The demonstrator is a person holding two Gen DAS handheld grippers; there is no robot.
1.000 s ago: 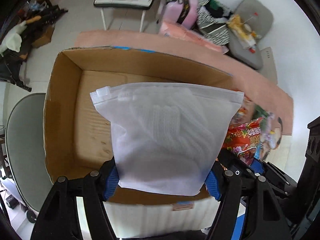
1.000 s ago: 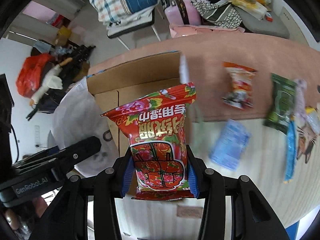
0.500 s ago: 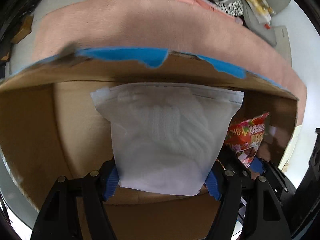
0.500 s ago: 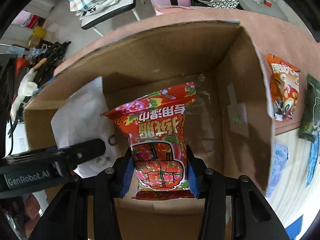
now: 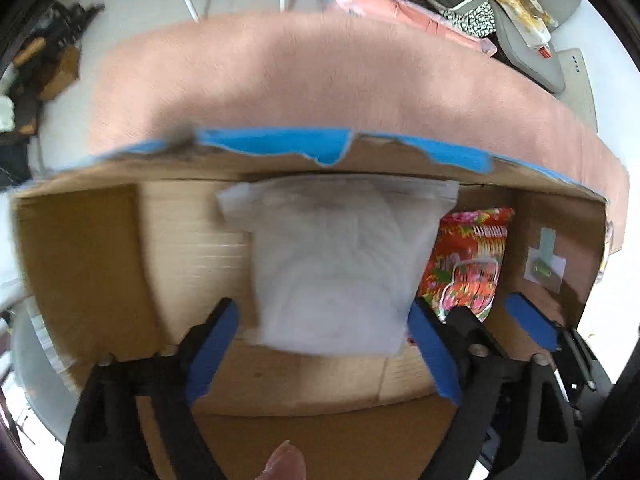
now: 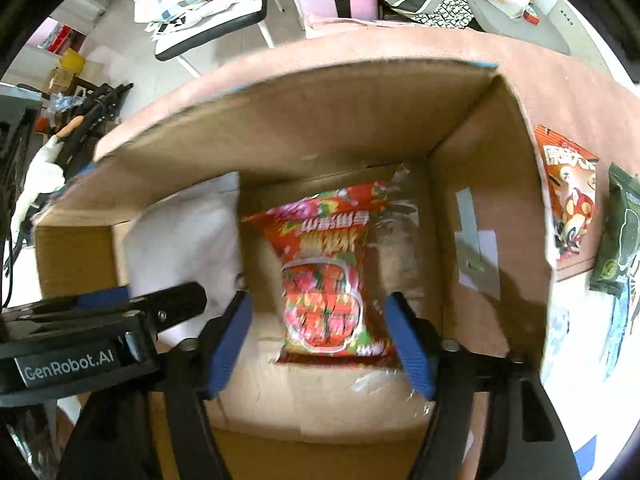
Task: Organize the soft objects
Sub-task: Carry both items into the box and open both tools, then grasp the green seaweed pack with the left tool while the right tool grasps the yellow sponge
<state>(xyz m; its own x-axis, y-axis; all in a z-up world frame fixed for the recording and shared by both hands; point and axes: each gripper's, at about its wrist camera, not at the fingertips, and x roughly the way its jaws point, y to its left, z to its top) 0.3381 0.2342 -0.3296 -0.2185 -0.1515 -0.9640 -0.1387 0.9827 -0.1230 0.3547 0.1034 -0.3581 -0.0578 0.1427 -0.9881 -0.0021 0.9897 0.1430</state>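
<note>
A cardboard box with torn blue tape along its far rim is seen open on a pink-covered table. Inside it, a white frosted zip bag is laid on the box floor, top edge against the far wall. A red floral packet is laid just beside it, toward the right wall.

The left gripper is held with jaws spread; the white bag's lower end is seen between the blue pads, a gap showing on the left side, contact on the right not clear. The right gripper is likewise parted, the red packet lying between its pads with gaps on both sides. Both frames are blurred.

Outside the box, an orange snack pack and a green pack are seen on the table at right.
</note>
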